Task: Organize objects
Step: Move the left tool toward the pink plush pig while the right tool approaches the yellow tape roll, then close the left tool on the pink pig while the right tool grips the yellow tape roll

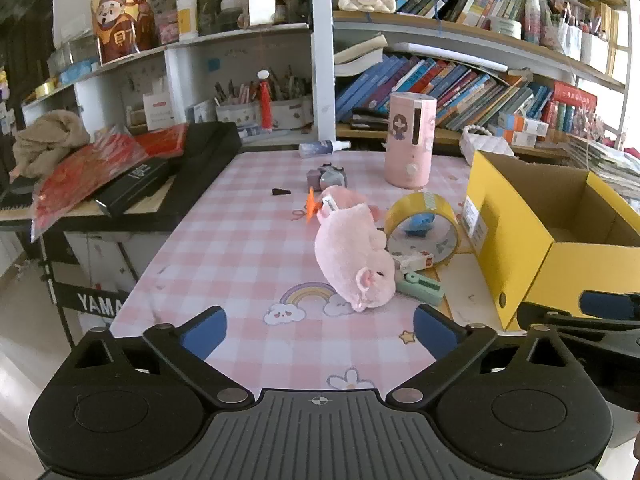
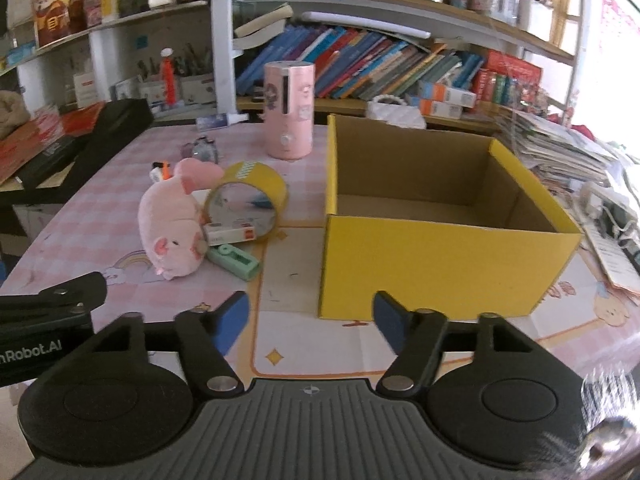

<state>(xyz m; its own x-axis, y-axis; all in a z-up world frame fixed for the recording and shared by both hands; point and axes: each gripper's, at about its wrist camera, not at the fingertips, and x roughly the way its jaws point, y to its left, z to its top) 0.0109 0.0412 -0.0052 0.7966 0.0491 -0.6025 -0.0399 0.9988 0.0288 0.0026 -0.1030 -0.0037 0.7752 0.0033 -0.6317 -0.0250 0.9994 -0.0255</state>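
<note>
Left gripper [image 1: 320,332]: jaws wide, empty. Right gripper [image 2: 311,320]: jaws wide, empty. Box [image 2: 440,264]: open, on table [image 2: 80,220]. Left of box: tape roll [image 2: 248,196], touching pig [image 2: 172,228]; green case [image 2: 236,262] just beside.

Left gripper [image 1: 319,330] hangs wide open over the pink checked counter [image 1: 224,248], holding nothing. Just ahead lies a pink plush pig [image 1: 352,252], touching a yellow tape roll [image 1: 424,222]. A yellow box [image 1: 516,236] stands open at right.
</note>
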